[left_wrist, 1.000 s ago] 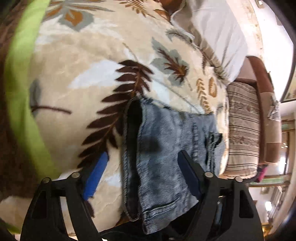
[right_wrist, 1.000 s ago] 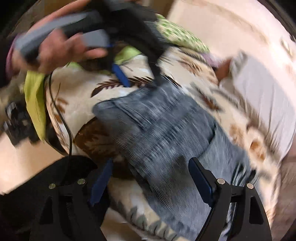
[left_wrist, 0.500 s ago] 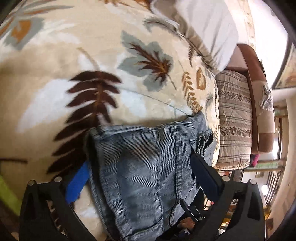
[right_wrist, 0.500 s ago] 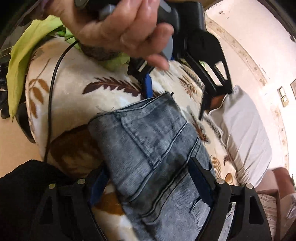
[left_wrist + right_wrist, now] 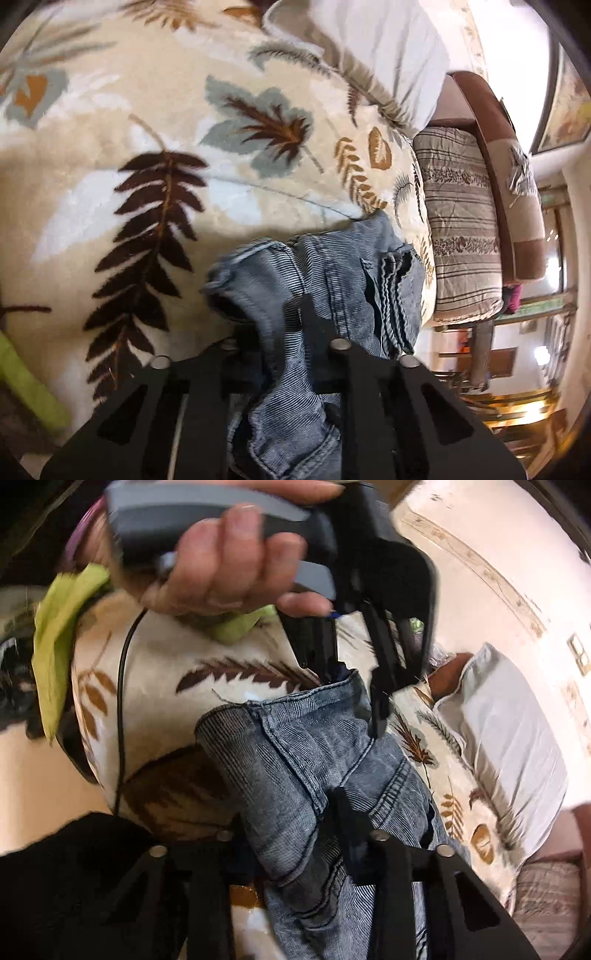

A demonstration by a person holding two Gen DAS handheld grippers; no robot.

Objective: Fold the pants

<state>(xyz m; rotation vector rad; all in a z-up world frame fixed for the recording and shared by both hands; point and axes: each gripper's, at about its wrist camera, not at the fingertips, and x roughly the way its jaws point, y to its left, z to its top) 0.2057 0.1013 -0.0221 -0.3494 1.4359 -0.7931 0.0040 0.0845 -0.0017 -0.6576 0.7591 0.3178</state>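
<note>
Both grippers, left [image 5: 280,332] and right [image 5: 291,830], now closing, pinching bunched pants [image 5: 332,273] edge; already part-folded, next fold pending.

Black left gripper [image 5: 354,679] with grey handle, apparently purple cuff [image 5: 86,524].

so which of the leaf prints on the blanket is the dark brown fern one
The large dark brown fern frond left of the jeans. The print up and right of it is a grey-blue leaf with a brown centre, and the small ones are tan.
</note>
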